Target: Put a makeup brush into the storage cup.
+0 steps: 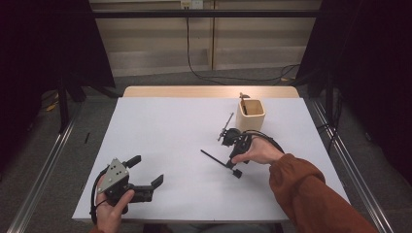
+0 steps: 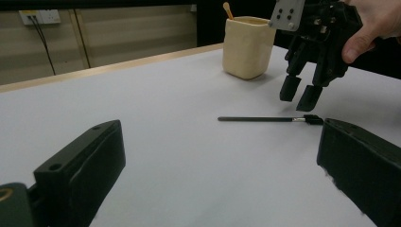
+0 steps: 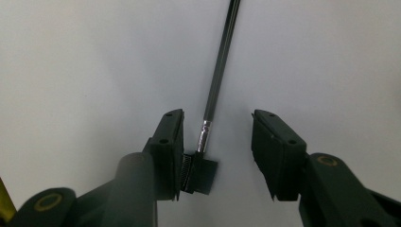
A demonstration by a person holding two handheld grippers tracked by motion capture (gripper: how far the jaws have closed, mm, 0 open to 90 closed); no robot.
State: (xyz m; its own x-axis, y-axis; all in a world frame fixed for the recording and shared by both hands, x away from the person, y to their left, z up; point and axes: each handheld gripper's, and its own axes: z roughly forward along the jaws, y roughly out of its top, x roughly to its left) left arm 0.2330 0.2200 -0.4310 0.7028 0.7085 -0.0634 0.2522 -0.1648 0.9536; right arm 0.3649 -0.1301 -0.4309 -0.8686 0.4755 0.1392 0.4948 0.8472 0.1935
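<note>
Brush (image 1: 221, 160) lies flat on my white surface (image 1: 165, 136) in the high view, in front of the cream cup (image 1: 250, 115); my right tongs (image 1: 232, 161) hang over its head, my left tongs (image 1: 145, 171) rest spread near the front edge. Left gripper view: right tongs hover spread above the brush's bristle end. Right gripper view: jaws spread, brush head between them, against one jaw.

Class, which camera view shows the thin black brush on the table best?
The right gripper view: the brush lies close up between the right gripper's open fingers, its head and metal collar sharp. The left gripper view shows it whole but small, from the side. The high view shows a thin dark stick beside the hand.
</note>
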